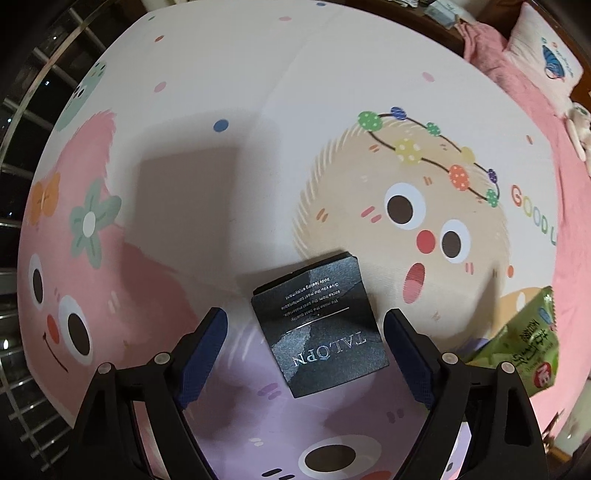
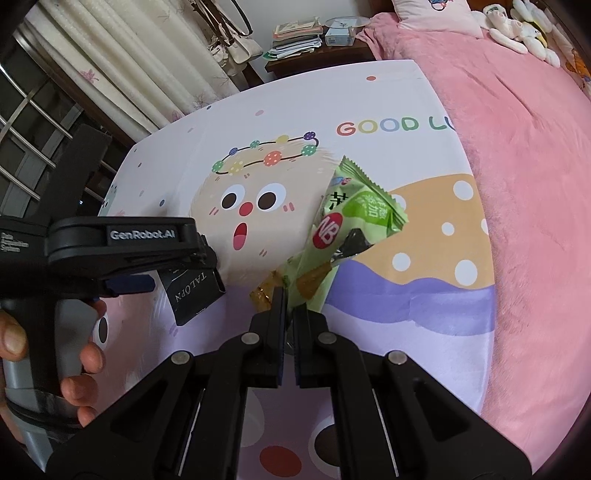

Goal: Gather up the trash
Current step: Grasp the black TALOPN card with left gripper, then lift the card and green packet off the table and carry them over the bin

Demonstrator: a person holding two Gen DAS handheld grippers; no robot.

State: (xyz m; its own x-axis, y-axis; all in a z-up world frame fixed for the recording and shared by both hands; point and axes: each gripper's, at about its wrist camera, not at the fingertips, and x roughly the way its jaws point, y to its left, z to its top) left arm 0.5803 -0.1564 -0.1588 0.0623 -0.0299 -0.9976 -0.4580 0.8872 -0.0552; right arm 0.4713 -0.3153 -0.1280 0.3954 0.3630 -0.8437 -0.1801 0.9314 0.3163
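A black card packet printed TALOPN (image 1: 319, 325) lies flat on the cartoon-print cloth (image 1: 240, 92). My left gripper (image 1: 306, 314) hangs straight above it, open, one blue pad on each side of the packet and neither touching it. In the right wrist view the same packet (image 2: 194, 295) shows under the left gripper's black body (image 2: 122, 240), which a hand holds. My right gripper (image 2: 290, 301) is shut on a green snack wrapper (image 2: 354, 214) together with a crumpled amber wrapper (image 2: 264, 290), both lifted off the cloth. The green wrapper (image 1: 524, 343) also shows at the right edge of the left wrist view.
A pink fleece blanket (image 2: 517, 184) covers the bed to the right, with plush toys (image 2: 517, 26) and a pillow (image 1: 546, 59) at its head. A dark nightstand with stacked papers (image 2: 295, 40) stands behind. Curtains (image 2: 147, 55) and a barred window (image 1: 22, 147) are on the left.
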